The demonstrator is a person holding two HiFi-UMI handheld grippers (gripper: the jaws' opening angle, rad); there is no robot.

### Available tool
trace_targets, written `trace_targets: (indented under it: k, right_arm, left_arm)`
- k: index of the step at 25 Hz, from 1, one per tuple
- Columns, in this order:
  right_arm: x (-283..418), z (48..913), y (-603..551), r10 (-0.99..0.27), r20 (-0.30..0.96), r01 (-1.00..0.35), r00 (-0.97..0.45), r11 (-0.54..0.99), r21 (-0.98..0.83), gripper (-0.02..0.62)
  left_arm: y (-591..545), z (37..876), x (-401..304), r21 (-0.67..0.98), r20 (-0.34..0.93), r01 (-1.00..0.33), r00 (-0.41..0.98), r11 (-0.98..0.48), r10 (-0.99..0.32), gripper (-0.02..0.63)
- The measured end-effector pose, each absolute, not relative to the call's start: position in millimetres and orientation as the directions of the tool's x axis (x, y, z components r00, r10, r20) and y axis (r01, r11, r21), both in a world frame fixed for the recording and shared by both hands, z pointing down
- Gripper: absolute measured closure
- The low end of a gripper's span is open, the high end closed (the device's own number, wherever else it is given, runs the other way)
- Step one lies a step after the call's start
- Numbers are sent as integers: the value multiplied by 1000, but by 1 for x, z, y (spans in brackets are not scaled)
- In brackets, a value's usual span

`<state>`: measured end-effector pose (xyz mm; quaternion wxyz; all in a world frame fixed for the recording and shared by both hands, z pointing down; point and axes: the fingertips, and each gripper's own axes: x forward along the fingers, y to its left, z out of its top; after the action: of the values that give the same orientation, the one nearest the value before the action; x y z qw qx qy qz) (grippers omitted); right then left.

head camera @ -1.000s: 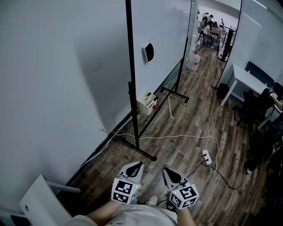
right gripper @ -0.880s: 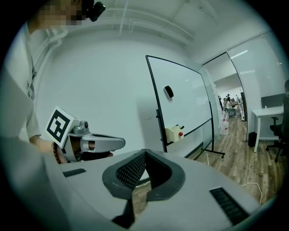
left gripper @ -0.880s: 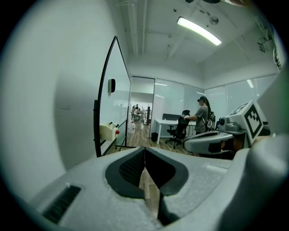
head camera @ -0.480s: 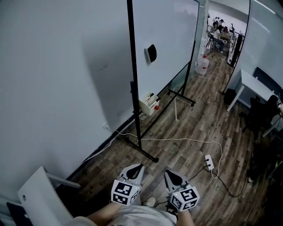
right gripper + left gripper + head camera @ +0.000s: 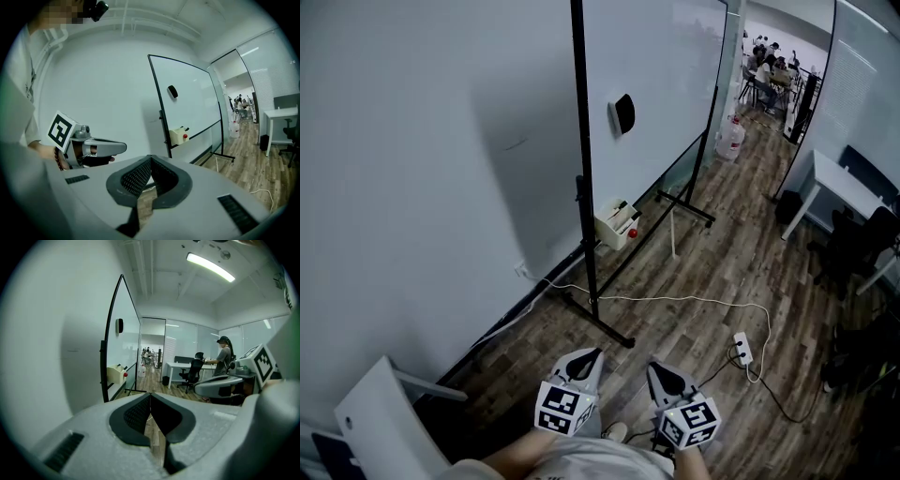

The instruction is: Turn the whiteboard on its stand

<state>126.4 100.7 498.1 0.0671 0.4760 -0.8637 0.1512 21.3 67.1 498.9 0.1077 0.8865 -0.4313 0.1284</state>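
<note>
Head view: the large white whiteboard (image 5: 661,66) in its thin black frame stands on a black tubular stand (image 5: 584,234) along the left edge of the brown wood-plank floor (image 5: 703,272), by the wall. It is well apart from the left tongs (image 5: 592,354) and the right tongs (image 5: 655,368), which hang low, side by side.

Left gripper view: the left tongs are pressed together on nothing, and the whiteboard (image 5: 127,341) shows nearly edge-on ahead.

Right gripper view: the right tongs are likewise closed and empty.

The step in hand looks like the approach. The next move calls for stepping close, spreading the tongs and taking the frame's edge to swing the whiteboard.
</note>
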Motion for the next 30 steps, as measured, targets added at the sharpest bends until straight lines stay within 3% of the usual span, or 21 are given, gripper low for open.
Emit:
trace_targets:
  k: [30]
  right_arm:
    - [81, 477, -95, -860, 251, -896, -444, 420, -145, 600]
  left_arm:
    - [-136, 483, -33, 56, 268, -743, 655, -667, -706, 595]
